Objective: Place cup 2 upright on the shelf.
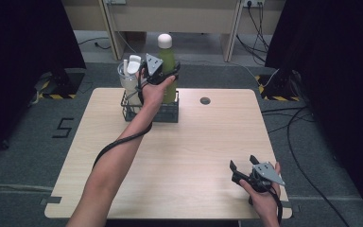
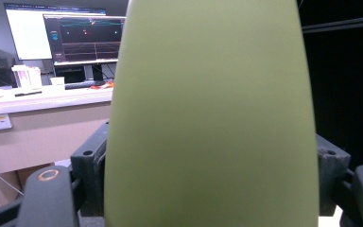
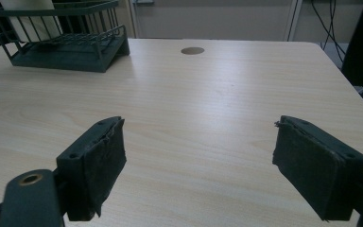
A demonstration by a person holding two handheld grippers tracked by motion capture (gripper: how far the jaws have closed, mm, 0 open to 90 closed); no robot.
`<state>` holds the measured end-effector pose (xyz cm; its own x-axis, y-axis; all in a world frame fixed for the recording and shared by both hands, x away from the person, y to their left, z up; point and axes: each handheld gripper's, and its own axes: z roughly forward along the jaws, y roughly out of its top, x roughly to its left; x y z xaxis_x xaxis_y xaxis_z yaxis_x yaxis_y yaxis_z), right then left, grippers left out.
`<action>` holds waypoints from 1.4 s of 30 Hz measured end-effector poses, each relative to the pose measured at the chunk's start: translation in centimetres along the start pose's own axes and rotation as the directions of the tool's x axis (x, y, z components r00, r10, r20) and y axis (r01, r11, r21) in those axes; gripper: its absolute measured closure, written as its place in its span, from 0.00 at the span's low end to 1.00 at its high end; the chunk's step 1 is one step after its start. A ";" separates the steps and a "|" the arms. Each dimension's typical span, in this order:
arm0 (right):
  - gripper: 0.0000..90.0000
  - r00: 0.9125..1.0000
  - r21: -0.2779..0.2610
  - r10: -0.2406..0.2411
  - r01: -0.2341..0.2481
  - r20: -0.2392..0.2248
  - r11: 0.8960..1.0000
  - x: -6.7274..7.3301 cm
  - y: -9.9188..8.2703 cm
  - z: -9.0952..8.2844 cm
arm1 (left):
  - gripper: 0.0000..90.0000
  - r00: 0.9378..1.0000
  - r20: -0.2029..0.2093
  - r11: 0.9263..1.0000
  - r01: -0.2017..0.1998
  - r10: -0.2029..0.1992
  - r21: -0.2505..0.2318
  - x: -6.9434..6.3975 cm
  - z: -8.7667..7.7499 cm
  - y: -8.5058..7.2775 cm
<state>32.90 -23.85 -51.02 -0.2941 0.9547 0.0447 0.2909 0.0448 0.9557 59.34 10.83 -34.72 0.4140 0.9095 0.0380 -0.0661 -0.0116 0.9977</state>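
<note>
Two grippers work over a pale wooden counter [image 1: 184,156]. The left gripper [image 1: 163,75] is at the far edge, its jaws clamped on a green bottle [image 1: 168,71] with a white cap, which stands at the right side of a black wire rack [image 1: 163,113]; a white bottle [image 1: 130,75] stands in the rack's left side. The right gripper [image 1: 243,170] rests near the front right corner, jaws spread wide with nothing between them. Most of the counter between rack and right gripper lies bare, apart from a small round hole [image 1: 205,100] near the far edge. Grey carpet and dark curtains surround it. The left gripper view adds a desk with lit monitors [image 2: 85,38] behind the bottle.
</note>
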 end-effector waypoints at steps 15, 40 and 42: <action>0.19 1.000 0.001 0.003 -0.003 -0.001 1.000 -0.1 0.0 0.0 | 0.26 1.000 -0.002 0.999 0.003 -0.002 0.042 0.0 1.0 -1.7; 0.20 1.000 0.001 -0.002 0.002 -0.003 1.000 -0.1 -0.1 0.1 | 0.26 1.000 -0.007 0.994 0.014 -0.013 0.109 -0.2 1.4 -4.9; 0.20 1.000 0.002 -0.002 0.002 -0.004 1.000 0.0 -0.1 0.1 | 0.26 1.000 -0.008 0.993 0.015 -0.014 0.113 -0.2 1.4 -5.1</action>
<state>32.97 -23.87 -51.13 -0.2987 0.9533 0.0442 0.2923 0.0473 0.9552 60.87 10.16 -39.72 0.4073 0.9130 0.0233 0.0433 -0.0448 0.9981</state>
